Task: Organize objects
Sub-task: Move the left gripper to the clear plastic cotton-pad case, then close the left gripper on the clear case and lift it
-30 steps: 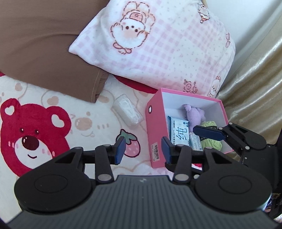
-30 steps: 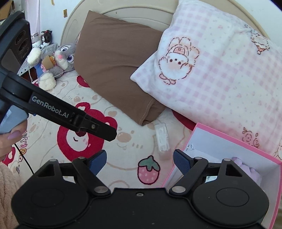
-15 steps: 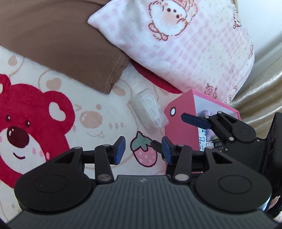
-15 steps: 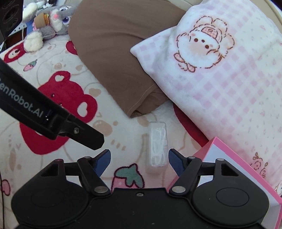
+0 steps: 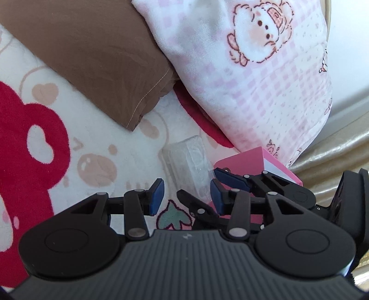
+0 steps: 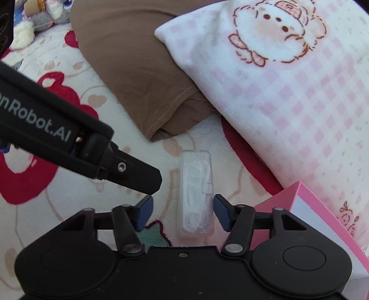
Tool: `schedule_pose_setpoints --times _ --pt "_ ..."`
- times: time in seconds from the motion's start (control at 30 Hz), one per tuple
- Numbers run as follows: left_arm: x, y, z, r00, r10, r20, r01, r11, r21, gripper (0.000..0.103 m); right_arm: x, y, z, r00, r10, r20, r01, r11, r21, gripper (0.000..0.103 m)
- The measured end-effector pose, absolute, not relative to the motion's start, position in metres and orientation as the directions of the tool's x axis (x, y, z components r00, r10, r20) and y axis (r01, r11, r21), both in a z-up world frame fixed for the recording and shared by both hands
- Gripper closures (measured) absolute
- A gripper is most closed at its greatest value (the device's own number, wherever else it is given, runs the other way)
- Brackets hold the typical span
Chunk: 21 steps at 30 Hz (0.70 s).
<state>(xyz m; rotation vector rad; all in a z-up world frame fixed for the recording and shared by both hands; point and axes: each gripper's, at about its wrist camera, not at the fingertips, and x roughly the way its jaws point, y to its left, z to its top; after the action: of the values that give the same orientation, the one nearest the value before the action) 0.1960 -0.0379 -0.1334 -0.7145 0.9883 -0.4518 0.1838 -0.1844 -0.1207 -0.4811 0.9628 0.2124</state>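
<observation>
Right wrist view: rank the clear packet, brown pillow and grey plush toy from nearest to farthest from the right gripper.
From the right gripper:
1. Clear packet, between the open fingers.
2. Brown pillow, beyond it, centre-left.
3. Grey plush toy, far top-left corner.

Both views are bright with soft daylight that seems to come from the upper right, and shadows are weak. The pink checked pillow [image 5: 265, 76] looks a little overexposed and blurred, and fisheye distortion curves the edges.
</observation>
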Motion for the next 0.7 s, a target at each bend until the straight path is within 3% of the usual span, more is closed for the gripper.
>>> schedule_pose_setpoints --times 0.07,0.27,0.7 --pt "0.197 -0.038 -0.14 0.49 -0.649 -0.582 0.025 0.677 -0.735 0.066 0.182 -0.18 -0.123 0.551 -0.046 -0.833 -0.414 0.852 -0.321 0.064" --pt "0.199 -0.038 -0.145 0.483 -0.66 -0.576 0.019 0.665 -0.746 0.074 0.174 -0.176 -0.118 0.582 -0.033 -0.813 -0.388 0.867 -0.313 0.065" --pt "0.172 -0.017 -0.143 0.459 -0.639 -0.617 -0.06 0.67 -0.74 0.074 0.144 -0.156 -0.109 0.53 0.077 -0.845 -0.343 0.93 -0.131 0.065"
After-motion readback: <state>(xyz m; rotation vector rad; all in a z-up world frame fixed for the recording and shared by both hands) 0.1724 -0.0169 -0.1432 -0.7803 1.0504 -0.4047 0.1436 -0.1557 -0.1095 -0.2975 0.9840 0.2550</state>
